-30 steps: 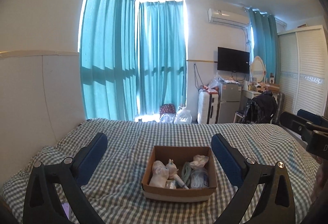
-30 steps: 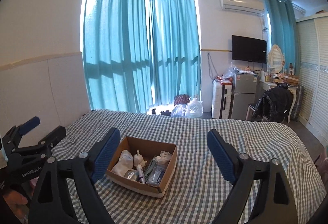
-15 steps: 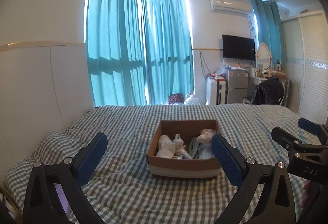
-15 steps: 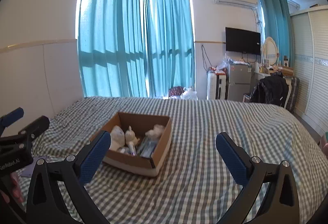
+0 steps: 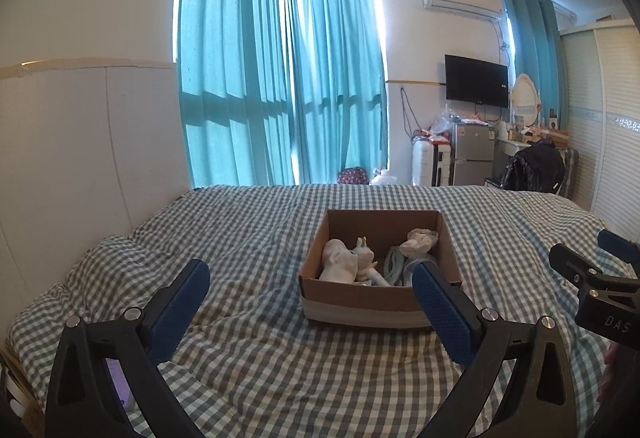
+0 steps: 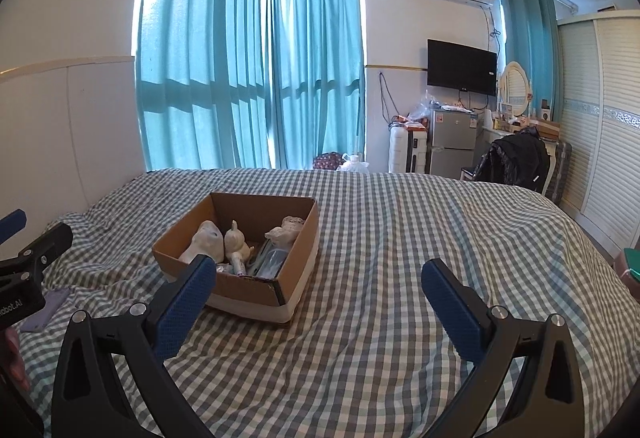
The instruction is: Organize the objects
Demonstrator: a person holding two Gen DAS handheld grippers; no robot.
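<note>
An open cardboard box (image 5: 360, 302) sits on a green-checked bed (image 5: 248, 370). It holds a white plush toy (image 5: 340, 264), a small white figure (image 5: 364, 256), a pale crumpled item (image 5: 420, 240) and clear plastic packets. The box also shows in the right wrist view (image 6: 256, 288), with the plush toy (image 6: 206, 244) inside. My left gripper (image 5: 310, 292) is open and empty, just short of the box. My right gripper (image 6: 318, 296) is open and empty, to the right of the box. Each gripper shows at the other view's edge.
A purple flat item (image 6: 44, 308) lies on the bed at the left. Teal curtains (image 5: 280, 77) hang beyond the bed. A fridge (image 6: 452, 139), a suitcase, a chair with a black coat (image 6: 516, 157) and a wardrobe stand at the right.
Both grippers have dropped lower and moved closer to the box, which now looks larger. Both stay open and empty.
</note>
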